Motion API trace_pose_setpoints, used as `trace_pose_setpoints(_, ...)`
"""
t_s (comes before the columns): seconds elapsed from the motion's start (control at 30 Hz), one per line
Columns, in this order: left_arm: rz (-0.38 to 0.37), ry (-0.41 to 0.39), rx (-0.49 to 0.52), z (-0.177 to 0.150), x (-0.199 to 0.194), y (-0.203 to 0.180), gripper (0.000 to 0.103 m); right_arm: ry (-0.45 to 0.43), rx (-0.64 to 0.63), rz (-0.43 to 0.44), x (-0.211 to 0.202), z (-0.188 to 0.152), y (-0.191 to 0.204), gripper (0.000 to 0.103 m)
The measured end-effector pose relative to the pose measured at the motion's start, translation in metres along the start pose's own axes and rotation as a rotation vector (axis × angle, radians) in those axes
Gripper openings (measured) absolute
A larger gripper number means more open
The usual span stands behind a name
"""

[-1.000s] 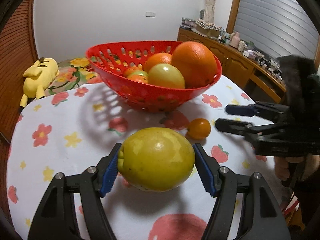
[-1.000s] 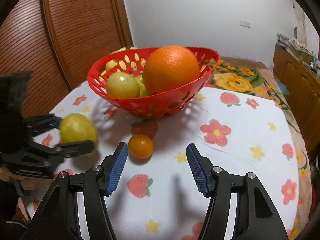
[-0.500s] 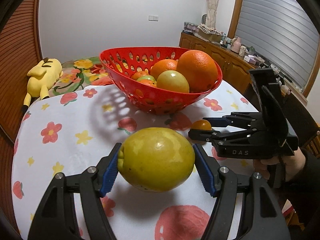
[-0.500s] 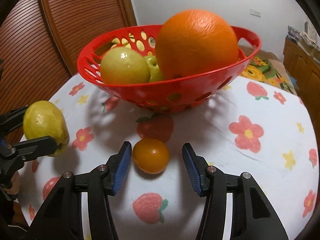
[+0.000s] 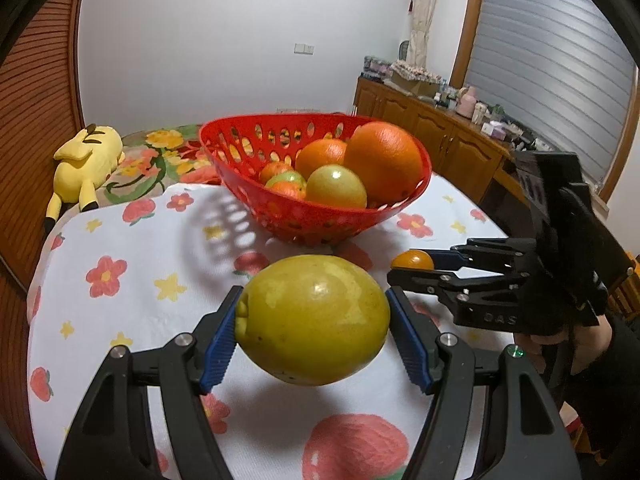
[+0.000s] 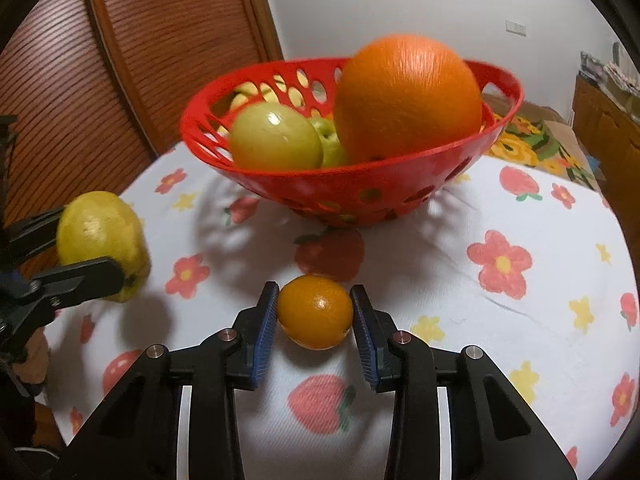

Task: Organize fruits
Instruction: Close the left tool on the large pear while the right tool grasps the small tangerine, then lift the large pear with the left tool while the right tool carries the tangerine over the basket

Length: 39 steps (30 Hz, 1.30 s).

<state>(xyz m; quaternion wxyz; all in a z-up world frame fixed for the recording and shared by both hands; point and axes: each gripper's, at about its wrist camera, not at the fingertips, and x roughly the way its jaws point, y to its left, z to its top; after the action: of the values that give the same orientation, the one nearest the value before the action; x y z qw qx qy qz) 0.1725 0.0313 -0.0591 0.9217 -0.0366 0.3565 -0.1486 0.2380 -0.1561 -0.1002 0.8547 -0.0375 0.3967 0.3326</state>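
Note:
My left gripper is shut on a large yellow-green fruit and holds it above the tablecloth; the fruit also shows at the left of the right wrist view. My right gripper has closed its blue pads around a small orange mandarin on the cloth; the mandarin also shows in the left wrist view. A red perforated basket stands behind, holding a big orange, a yellow-green apple and several other fruits.
The round table has a white cloth with flowers and strawberries. A yellow plush toy lies on a floral surface behind the table's left side. A wooden sideboard with clutter stands at the right.
My right gripper moved forward to the mandarin and narrowed its jaws around it. My left gripper, still holding the yellow-green fruit, has pulled back from the basket.

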Motion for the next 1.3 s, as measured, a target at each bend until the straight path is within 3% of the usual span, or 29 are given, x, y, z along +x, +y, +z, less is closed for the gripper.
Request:
trace_pose_setpoints(0.4,0.002,-0.067,0.020,0.019,-0.023,-0.008,0.069,-0.111,-0.069,0.001,-0.056,0.016,0.022,0.036)
trace_pose_setpoints(0.7,-0.002,-0.113,0.017,0.034,-0.030,-0.009,0.069,-0.154,-0.108,-0.033,-0.074,0.029,0.027,0.036)
trace_pose_setpoints(0.97,-0.009,-0.113,0.015,0.069,-0.010,0.002,0.069,-0.177,-0.112,-0.030,-0.083,0.048,0.017,0.036)
trace_pose_setpoints(1.3,0.006,-0.080,-0.004,0.110,0.029,0.026,0.069,-0.193,-0.125,-0.002,-0.065,0.104,-0.009,0.036)
